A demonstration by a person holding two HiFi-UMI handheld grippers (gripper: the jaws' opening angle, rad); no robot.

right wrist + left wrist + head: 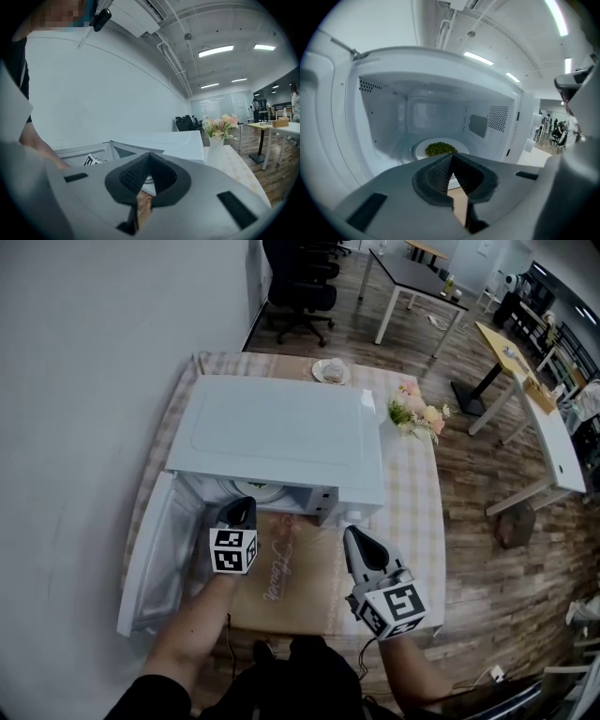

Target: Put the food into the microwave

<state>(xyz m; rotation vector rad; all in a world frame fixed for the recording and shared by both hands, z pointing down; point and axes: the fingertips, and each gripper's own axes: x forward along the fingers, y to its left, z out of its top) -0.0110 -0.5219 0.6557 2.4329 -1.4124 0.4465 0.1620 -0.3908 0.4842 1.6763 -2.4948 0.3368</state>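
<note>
Holdings at this moment, largest first.

1. Table (417, 512), covered in a pale checked cloth and set against a white wall. It carries everything listed below.
2. Microwave (281, 432), white, standing on the table with its cavity open towards me.
3. Microwave door (150, 559), swung fully out to my left, inner face showing.
4. Brown mat (286, 582), lying flat on the cloth just in front of the microwave, with pale script across it that I cannot read.
5. My left claw (246, 503), at the mouth of the cavity and pointing in. Its jaws are pressed together with nothing between them; my left gripper view shows the pads meeting at the tip.
6. My right claw (349, 532), over the mat near the right front corner of the microwave. Its jaws are likewise together and empty.
7. Flowers (417, 415), pink and cream, in a white vase beside the microwave on the right.
8. Small dish (330, 371), on the far end of the table behind the microwave; contents too small to tell.
9. White plate (420, 150), resting on the turntable at the middle of the cavity floor.
10. Food (439, 148), a low green heap on that plate, inside the microwave, apart from both claws.
</note>
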